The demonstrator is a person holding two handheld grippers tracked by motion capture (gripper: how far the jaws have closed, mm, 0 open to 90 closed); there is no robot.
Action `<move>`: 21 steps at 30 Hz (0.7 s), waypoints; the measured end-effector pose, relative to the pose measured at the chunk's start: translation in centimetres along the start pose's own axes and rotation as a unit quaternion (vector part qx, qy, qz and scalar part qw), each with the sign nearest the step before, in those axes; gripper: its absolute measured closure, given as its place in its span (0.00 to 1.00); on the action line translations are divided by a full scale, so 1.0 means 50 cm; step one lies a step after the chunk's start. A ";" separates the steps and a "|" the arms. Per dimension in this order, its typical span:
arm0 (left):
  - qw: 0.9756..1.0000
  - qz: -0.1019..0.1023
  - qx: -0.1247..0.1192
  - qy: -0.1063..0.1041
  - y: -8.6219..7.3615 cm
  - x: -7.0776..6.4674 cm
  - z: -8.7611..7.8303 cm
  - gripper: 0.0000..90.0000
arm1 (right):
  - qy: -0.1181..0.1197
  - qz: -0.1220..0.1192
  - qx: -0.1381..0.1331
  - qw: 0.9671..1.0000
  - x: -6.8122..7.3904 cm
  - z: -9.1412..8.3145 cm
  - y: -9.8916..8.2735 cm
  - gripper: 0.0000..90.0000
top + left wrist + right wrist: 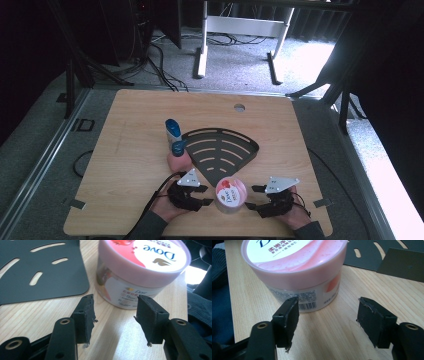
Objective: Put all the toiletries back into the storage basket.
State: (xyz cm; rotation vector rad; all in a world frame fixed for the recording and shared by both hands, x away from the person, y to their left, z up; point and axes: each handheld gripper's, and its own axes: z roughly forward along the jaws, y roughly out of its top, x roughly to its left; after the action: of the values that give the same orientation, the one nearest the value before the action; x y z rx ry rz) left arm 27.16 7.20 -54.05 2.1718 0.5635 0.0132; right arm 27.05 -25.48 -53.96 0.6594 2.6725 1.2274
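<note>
A: Jar (230, 195) colours?
B: Pink lid with a white and red swirl, blue lettering; white side label with a barcode.
A: Rack (220, 150)?
B: Black, slotted. Bottle (173, 133) was blue and white. Surface (135, 150) was light wood grain. Both grippers' jaws black.

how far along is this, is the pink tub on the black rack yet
Not yet. The blue-capped bottle already stands at the black slotted corner rack's left edge. The round pink-lidded Dove tub sits on the wooden table, flanked by the open left gripper and right gripper, ungripped. Gripping and placing remain.
</note>
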 end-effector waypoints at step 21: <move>0.999 0.049 -0.016 -0.006 0.014 -0.036 0.025 0.42 | 0.042 -0.026 -0.021 0.999 0.019 0.009 0.013 0.30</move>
State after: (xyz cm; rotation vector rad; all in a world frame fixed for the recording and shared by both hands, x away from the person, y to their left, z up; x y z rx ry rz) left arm 26.09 5.18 -53.99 2.1658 0.4462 0.0616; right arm 26.56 -24.36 -53.72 0.5412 2.7048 1.3211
